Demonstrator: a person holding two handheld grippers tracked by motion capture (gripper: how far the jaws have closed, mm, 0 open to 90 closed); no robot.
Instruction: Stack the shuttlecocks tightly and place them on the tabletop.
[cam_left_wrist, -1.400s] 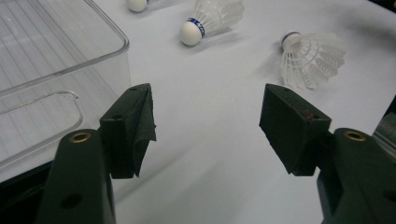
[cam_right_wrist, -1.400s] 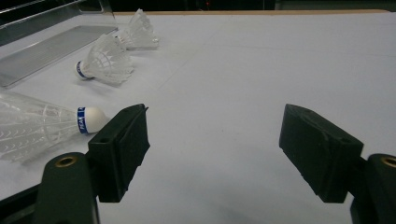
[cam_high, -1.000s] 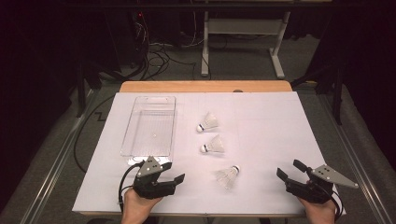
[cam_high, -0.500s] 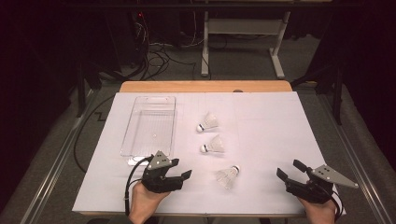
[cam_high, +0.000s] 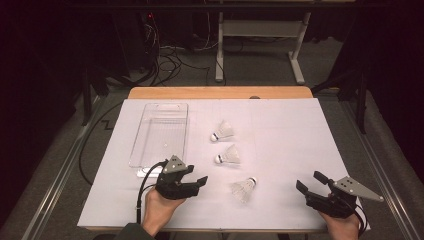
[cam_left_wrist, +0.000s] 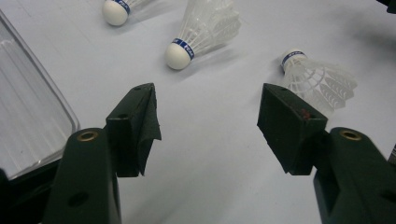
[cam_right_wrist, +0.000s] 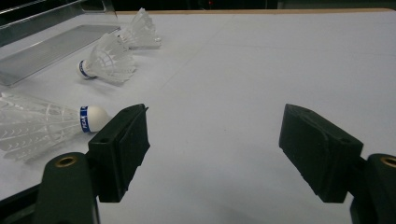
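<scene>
High view: the left tool (cam_high: 199, 180) has just been narrowing, though wide and empty, near the nearest shuttlecock (cam_high: 244, 188) on the tabletop (cam_high: 300, 130).

Left gripper view: centre on its cork (cam_left_wrist: 293, 58).

Right gripper view: right tool (cam_right_wrist: 212, 144) gapes empty.

Three shuttlecocks (cam_high: 223, 131) (cam_high: 229, 156) (cam_high: 244, 188), one clear plastic tray (cam_high: 160, 134), two claws (cam_high: 196, 175) (cam_high: 310, 181), one white table (cam_high: 290, 135)

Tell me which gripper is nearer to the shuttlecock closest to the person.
Left. The left gripper sits just left of that shuttlecock, jaws open and empty. The right gripper rests farther off to its right.
</scene>
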